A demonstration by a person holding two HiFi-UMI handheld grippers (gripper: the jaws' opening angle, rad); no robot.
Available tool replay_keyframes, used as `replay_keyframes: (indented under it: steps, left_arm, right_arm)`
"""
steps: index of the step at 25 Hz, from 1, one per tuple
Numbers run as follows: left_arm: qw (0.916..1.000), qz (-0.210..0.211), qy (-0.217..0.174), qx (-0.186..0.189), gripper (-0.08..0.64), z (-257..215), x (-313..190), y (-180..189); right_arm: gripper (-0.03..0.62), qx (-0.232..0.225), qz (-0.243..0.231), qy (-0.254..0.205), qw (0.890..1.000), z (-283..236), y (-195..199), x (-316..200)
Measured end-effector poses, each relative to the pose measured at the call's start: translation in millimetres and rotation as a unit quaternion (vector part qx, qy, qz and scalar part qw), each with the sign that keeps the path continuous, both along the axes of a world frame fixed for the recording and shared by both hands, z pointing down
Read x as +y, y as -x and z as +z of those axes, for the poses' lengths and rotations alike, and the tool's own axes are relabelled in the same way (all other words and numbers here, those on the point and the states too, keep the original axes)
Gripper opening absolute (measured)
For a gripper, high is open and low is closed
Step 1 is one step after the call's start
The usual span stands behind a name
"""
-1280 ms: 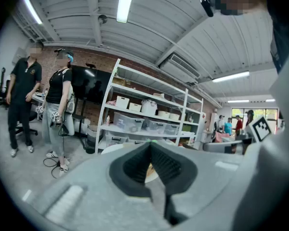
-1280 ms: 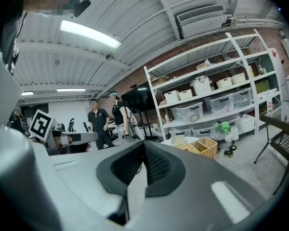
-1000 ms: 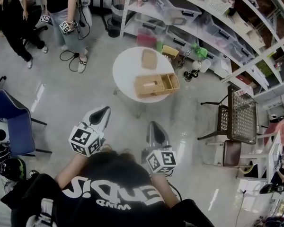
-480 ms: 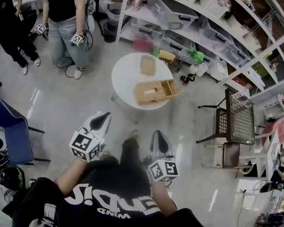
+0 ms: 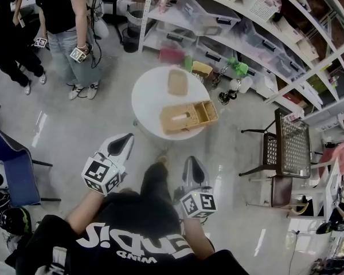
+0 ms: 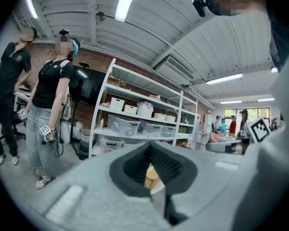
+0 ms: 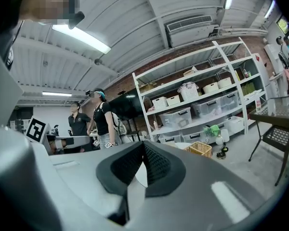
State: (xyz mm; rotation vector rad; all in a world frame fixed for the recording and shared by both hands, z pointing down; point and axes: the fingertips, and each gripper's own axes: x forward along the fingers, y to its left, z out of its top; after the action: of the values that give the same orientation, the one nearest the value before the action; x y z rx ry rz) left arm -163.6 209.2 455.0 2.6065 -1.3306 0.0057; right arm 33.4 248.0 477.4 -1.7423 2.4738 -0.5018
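Left gripper [image 5: 121, 144] and right gripper [image 5: 192, 165] hover pinched together and empty near the edge of the round table [image 5: 148, 95], wicker tray [image 5: 187, 117] on it.

Round table [image 5: 151, 99] at centre, bearing a box [image 5: 189, 116] with a board [image 5: 176, 81] behind it. Shelving [image 5: 246, 24] stands behind, chair [image 5: 289, 142] right, two people [image 5: 60, 16] left. Left gripper [image 5: 125, 137] and right gripper [image 5: 192, 160] are before the table.

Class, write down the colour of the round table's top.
The round table is white; the head view shows it best, from above.
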Motion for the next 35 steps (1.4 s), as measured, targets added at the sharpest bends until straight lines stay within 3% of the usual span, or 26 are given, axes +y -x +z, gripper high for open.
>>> replay_keyframes:
  steps: [17,35]
  left_arm:
    - [0.9998,0.008,0.016,0.002,0.002,-10,-180,-63]
    - [0.9982,-0.053,0.029,-0.007,0.002,-24,-306,-116]
  right_arm:
    - [-0.006,-0.008,-0.005,0.011,1.000,-9,-54,-174]
    - [-0.006,-0.011,-0.067,0.019,0.997,-16,-118,-320]
